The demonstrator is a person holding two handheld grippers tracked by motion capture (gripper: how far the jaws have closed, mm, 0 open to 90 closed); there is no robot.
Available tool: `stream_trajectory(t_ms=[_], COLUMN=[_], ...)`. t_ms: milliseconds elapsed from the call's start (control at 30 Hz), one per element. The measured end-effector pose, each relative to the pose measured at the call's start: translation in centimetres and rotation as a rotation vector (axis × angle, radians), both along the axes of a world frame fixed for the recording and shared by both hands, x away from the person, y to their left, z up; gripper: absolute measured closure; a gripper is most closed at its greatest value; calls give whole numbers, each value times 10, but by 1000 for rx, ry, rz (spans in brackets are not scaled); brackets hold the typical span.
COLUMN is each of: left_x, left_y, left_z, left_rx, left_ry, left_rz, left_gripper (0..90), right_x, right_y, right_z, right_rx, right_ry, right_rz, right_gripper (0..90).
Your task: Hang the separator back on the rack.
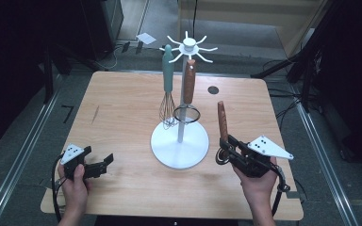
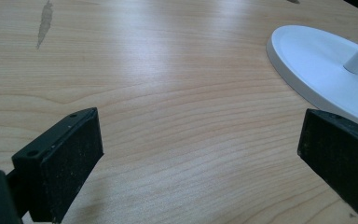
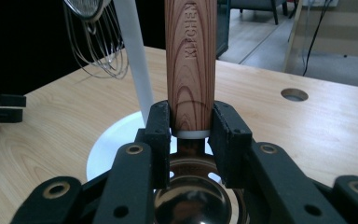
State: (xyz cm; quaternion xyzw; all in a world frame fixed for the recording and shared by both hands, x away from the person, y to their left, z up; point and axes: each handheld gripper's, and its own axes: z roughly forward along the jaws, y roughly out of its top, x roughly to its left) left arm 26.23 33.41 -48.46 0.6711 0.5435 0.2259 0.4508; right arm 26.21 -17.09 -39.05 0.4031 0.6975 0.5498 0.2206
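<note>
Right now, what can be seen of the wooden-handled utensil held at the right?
The wooden-handled utensil has a reddish-brown handle with strong grain and the word KITCHEN pressed into it, a white collar below that, and a shiny metal bowl-shaped head at the bottom. It stands nearly upright, handle up. The right tongs are shut on the handle's lower end, with the metal head hanging beneath their pads. In the high view it sits just right of the white stand's base, above the wooden table; whether it touches the tabletop cannot be told.

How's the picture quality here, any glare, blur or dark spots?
High view: table evenly lit, surroundings nearly black. Left gripper view: a pale sheen across the wood, jaws soft and out of focus, the white stand base bright. Right gripper view: wooden handle sharp, its metal bowl reflecting light, background dim.
</note>
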Motion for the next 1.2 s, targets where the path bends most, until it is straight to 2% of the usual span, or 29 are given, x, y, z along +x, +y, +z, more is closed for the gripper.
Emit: stream_trajectory(t_ms=[467, 667, 1200], left_x=[0, 0, -1], left_y=[1, 0, -1], left_z=[0, 0, 0], left_rx=[-9, 5, 6], left_ry=[1, 0, -6], left_rz=[-4, -5, -2], left_gripper=[3, 3, 3], right_x=[-1, 1, 2], right_y=[8, 10, 16], right_z=[12, 16, 34], right_rx=[3, 4, 44], right_ry=[-22, -35, -67], right_rz=[12, 17, 9], right_gripper=[717, 717, 717])
